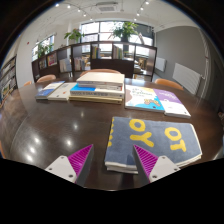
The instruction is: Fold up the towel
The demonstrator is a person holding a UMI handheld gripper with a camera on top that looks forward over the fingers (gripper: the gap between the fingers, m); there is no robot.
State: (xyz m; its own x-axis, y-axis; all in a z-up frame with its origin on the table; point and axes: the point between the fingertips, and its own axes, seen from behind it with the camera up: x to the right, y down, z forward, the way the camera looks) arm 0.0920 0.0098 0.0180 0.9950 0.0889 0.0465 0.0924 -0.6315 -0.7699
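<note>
A grey-blue towel [152, 140] with yellow letters lies folded on the dark wooden table [50, 125], just ahead of my fingers and toward the right one. Its folded edge faces me and shows stacked layers. My gripper [112, 160] is open and holds nothing. The left pad [80, 158] is over bare table. The right pad [146, 162] is at the towel's near edge.
Beyond the towel, several books and magazines [98, 92] lie across the far half of the table. Chairs [46, 78], shelves with potted plants [72, 38] and windows stand further back. A radiator [186, 72] is on the right wall.
</note>
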